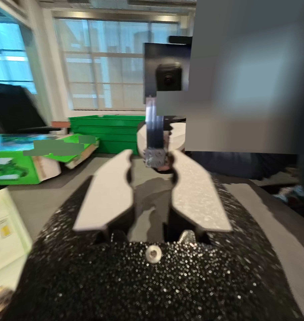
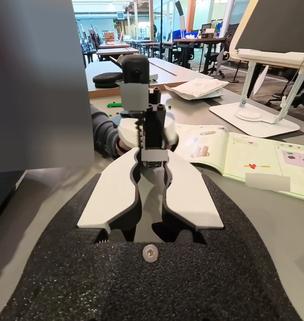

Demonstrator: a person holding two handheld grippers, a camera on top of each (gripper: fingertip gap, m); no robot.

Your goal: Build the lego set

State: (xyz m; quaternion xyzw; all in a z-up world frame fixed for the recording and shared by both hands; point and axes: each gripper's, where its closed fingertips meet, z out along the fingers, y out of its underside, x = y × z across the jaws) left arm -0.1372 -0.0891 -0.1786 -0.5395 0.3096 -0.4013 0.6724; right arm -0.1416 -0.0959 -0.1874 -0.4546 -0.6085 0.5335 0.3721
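Observation:
A lego assembly stands upright between the two grippers: a tall black tower (image 2: pixel 153 128) on a grey brick (image 2: pixel 153 163). My right gripper (image 2: pixel 152 152) is shut on the grey brick at the tower's foot. In the left wrist view the tower (image 1: pixel 154 132) and grey brick (image 1: pixel 154 158) are blurred. My left gripper (image 1: pixel 153 153) faces them with its jaws wider than the brick and a gap showing on the left side. Its white fingers (image 2: pixel 127 134) show behind the tower. The right gripper's fingers (image 1: pixel 178 133) show beyond the tower.
An open instruction booklet (image 2: pixel 243 152) lies on the grey table at right, by a white stand (image 2: pixel 252 118) and a white bag (image 2: pixel 196 88). A green plate (image 2: pixel 114 105) and small loose pieces lie further back. A green lego box (image 1: pixel 17 166) and green crates (image 1: pixel 109 132) stand to the left. Only a small space, under 4 cm, lies between the two pairs of fingers.

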